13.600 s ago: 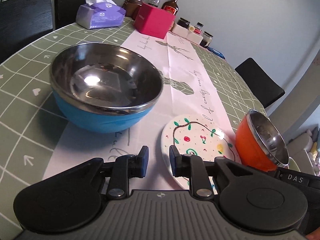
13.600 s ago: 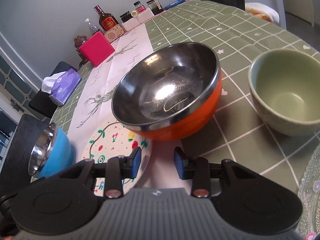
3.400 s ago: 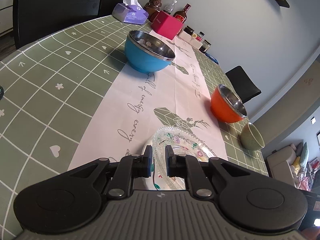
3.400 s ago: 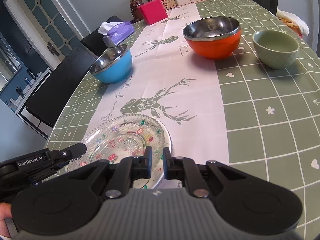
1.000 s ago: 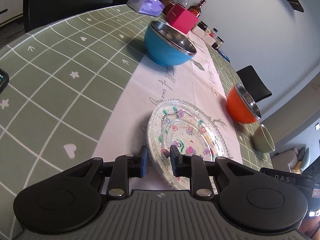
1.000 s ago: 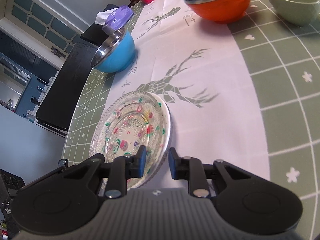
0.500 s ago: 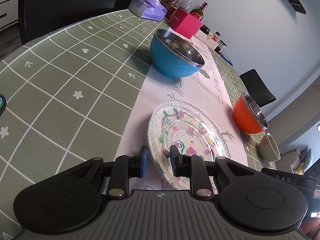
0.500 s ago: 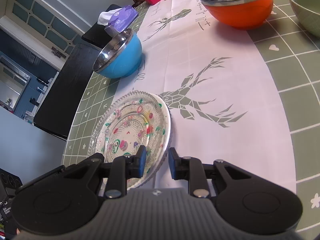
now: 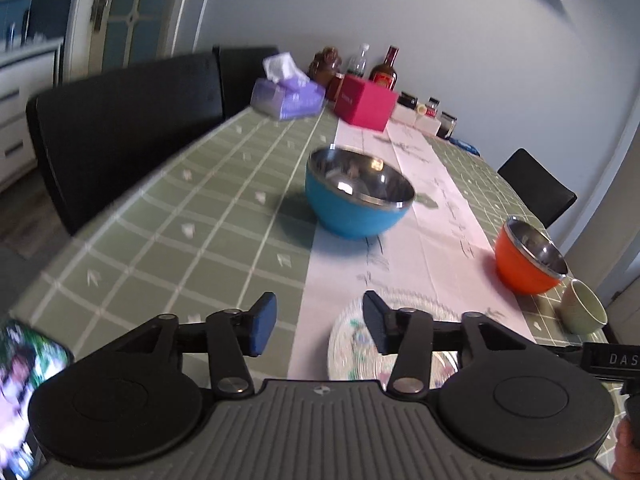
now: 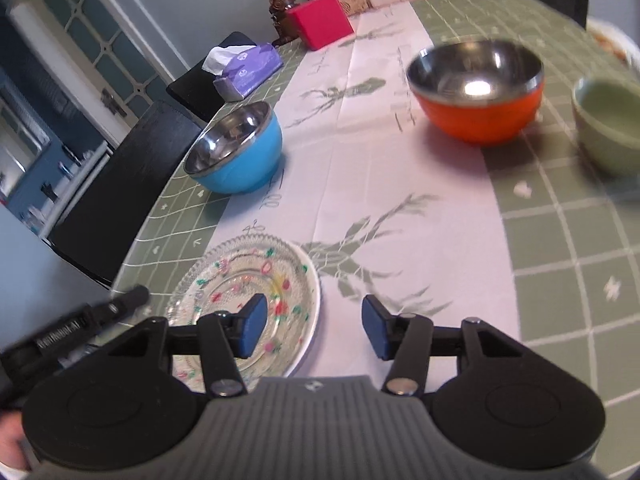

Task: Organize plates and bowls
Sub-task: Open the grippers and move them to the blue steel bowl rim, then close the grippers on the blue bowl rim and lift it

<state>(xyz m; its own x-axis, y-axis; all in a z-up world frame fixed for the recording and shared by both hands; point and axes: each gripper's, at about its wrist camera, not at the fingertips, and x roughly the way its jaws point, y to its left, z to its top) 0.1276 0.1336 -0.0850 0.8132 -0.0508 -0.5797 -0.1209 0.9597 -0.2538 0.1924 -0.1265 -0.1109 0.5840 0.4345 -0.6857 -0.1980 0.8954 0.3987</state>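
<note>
A patterned glass plate (image 10: 248, 280) lies on a white plate on the table runner near the front edge. My right gripper (image 10: 312, 330) hangs just above its right rim, jaws opening, pads off the plate. My left gripper (image 9: 318, 328) is above the plate's (image 9: 348, 344) left rim, jaws also opening, with nothing gripped. Farther back stand a blue bowl (image 9: 360, 200) with a steel inside, an orange bowl (image 10: 476, 88) with a steel inside, and a green ceramic bowl (image 10: 608, 124), all upright and apart.
A purple tissue box (image 9: 286, 98), a pink box (image 9: 366, 106), bottles and jars stand at the table's far end. Black chairs (image 9: 120, 120) line the left side, and another chair (image 9: 536, 188) stands on the right. A phone (image 9: 20, 380) lies by the near left edge.
Both grippers were shut on the glass plate's rim; now both have opened and let it go. Both have lifted and tipped up, and the plate stays on the table.
</note>
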